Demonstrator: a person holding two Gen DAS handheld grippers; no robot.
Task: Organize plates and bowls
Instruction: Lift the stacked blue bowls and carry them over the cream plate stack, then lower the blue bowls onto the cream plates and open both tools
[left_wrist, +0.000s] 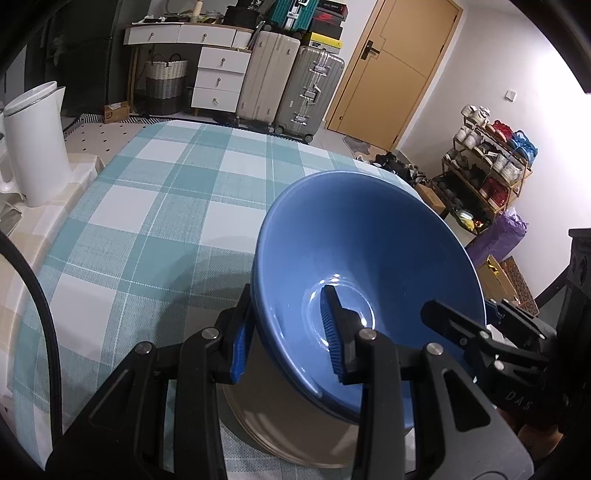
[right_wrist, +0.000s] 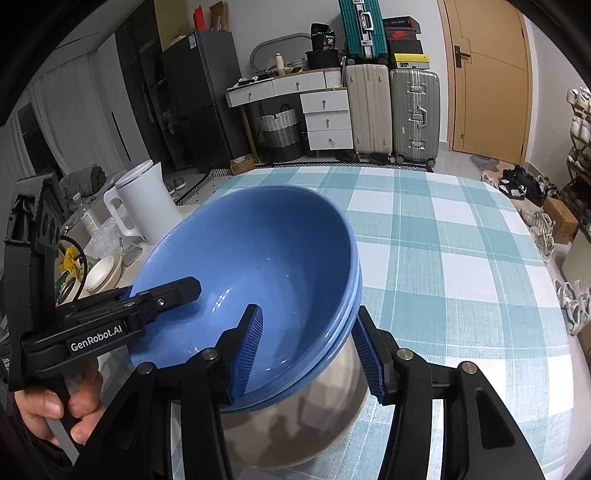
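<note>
Blue bowls (left_wrist: 369, 258), nested (two rims visible in the right wrist view), sit tilted above a stack of beige plates (left_wrist: 295, 424) on the checked worktop (left_wrist: 166, 184). Left gripper (left_wrist: 284, 332) has its jaws clenched on the bowls' rim, one finger inside, one outside. Right gripper (right_wrist: 310, 350) grasps the opposite rim the same way. White kettle (right_wrist: 144, 203) stands well apart at the worktop's edge.

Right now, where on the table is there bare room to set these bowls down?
Free: the checked tablecloth beyond the blue bowls, toward the far edge. Crowded: the side by the white kettle and cream bowl, and the plate stack underneath.
</note>
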